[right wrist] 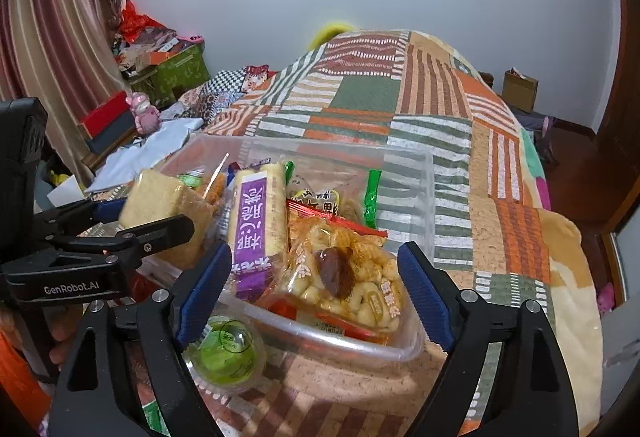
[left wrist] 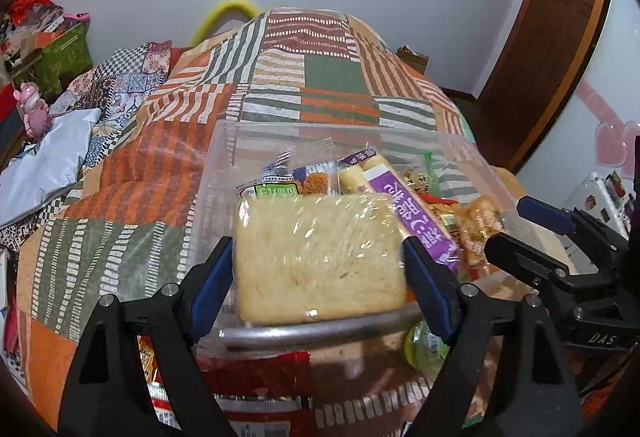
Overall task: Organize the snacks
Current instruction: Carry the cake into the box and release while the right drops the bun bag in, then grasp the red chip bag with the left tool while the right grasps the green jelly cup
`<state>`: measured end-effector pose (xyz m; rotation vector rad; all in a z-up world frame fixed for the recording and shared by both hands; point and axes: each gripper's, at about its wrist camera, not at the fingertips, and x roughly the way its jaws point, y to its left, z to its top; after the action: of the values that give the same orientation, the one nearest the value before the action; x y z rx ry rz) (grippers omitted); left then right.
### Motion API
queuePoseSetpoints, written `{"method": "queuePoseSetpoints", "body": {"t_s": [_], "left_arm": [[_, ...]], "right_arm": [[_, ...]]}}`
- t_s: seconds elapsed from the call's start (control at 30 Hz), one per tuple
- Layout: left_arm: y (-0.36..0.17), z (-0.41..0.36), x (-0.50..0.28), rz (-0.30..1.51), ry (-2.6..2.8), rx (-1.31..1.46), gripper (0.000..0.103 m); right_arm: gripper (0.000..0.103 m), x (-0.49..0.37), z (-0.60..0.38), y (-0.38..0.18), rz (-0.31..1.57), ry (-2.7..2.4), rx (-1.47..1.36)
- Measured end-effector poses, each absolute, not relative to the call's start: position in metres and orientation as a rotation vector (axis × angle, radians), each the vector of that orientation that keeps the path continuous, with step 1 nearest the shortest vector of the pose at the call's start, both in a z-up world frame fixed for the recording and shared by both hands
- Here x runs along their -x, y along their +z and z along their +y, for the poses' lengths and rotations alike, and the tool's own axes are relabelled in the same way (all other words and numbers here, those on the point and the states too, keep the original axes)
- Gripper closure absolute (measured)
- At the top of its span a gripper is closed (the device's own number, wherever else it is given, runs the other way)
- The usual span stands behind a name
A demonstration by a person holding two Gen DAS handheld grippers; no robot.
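My left gripper [left wrist: 318, 261] is shut on a pale yellow wrapped cake slice [left wrist: 320, 257] and holds it over the near left end of a clear plastic bin [left wrist: 224, 165]. The same cake [right wrist: 160, 201] and left gripper [right wrist: 148, 213] show at the left of the right wrist view. The bin [right wrist: 412, 173] holds a purple-labelled roll pack [right wrist: 256, 217], a puffed snack bag with a brown date [right wrist: 344, 277] and other packets. My right gripper [right wrist: 316, 277] is open and empty, its fingers either side of the bin's near edge above the puffed snack bag.
A green jelly cup [right wrist: 226, 355] lies on the patchwork blanket [right wrist: 440, 97] just in front of the bin. Red snack packets [left wrist: 256, 369] lie under my left gripper. Boxes and clutter [right wrist: 168, 65] stand at the far left; a door [left wrist: 548, 37] is at the right.
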<state>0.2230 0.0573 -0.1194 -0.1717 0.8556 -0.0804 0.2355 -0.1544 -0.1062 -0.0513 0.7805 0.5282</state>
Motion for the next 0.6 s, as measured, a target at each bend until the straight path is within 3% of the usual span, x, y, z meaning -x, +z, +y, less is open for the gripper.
{"method": "queuePoseSetpoints", "body": {"t_s": [0.33,0.6], "left_arm": [[-0.097,0.059,-0.192,0.813,-0.068,0.144,0.019],[-0.093,0.070,-0.162,0.812,-0.037,0.113,0.013]], "right_arm": [[0.019,-0.214,-0.155,-0.092,0.750,0.540,0.048],[0.019,-0.194,-0.153,-0.085,0.738,0.560,0.058]]}}
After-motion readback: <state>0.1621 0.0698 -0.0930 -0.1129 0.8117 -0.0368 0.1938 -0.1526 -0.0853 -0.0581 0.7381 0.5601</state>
